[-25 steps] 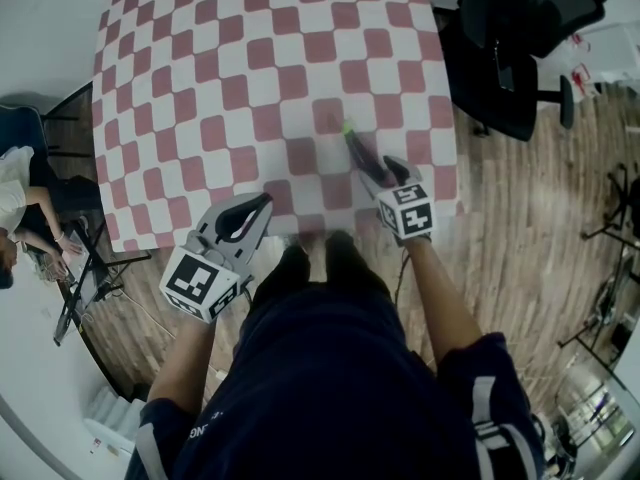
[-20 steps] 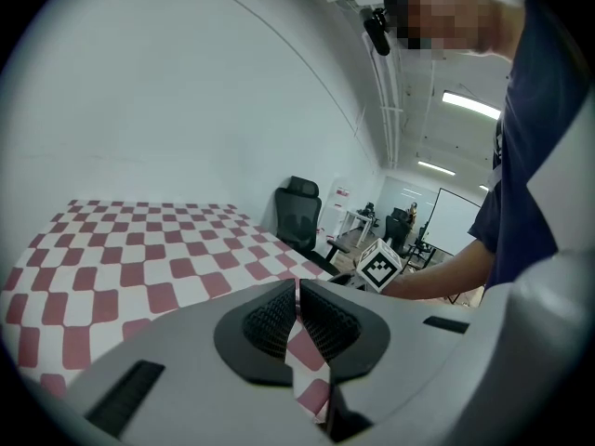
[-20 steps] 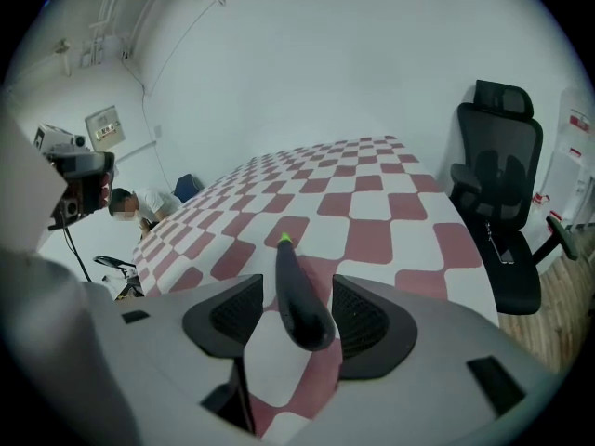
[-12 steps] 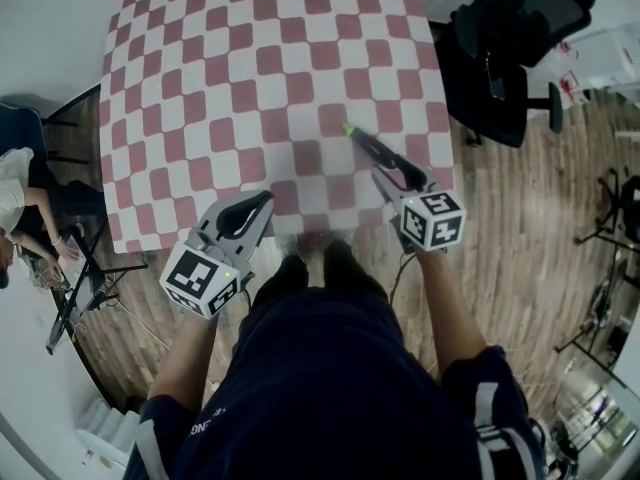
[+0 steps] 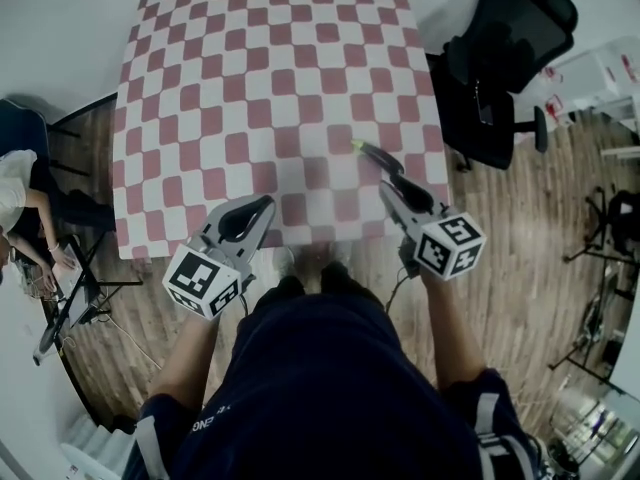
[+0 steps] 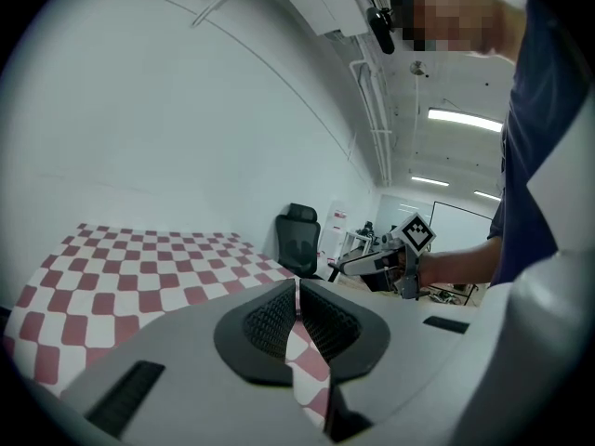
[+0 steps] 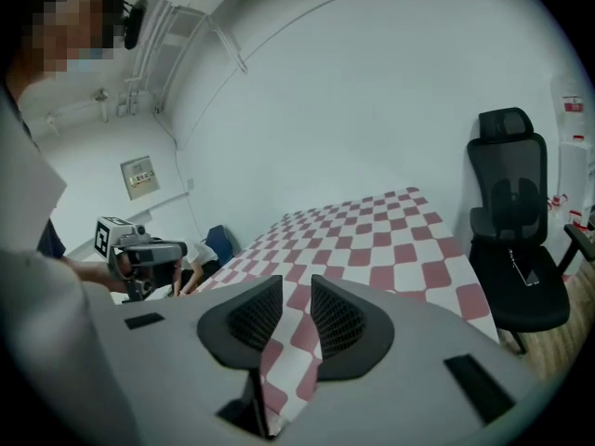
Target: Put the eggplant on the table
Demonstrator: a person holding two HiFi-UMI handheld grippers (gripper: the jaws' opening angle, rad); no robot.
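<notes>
The eggplant [image 5: 376,154], dark with a green stem end, lies on the red-and-white checked table [image 5: 260,78] near its front right corner. My right gripper [image 5: 391,181] hangs just behind it, toward the person and apart from it. Its jaws are closing with a gap between them and nothing in it [image 7: 296,291]. The eggplant does not show in the right gripper view. My left gripper [image 5: 263,202] is over the table's front edge, shut and empty, its pads meeting [image 6: 297,288].
A black office chair [image 5: 500,58] stands at the table's right side, also the chair [image 7: 516,240] in the right gripper view. A person [image 5: 18,203] sits at the far left by a stand. Wooden floor [image 5: 520,228] surrounds the table.
The right gripper has lifted and drawn back from the eggplant, which stays on the table. The left gripper has risen slightly.
</notes>
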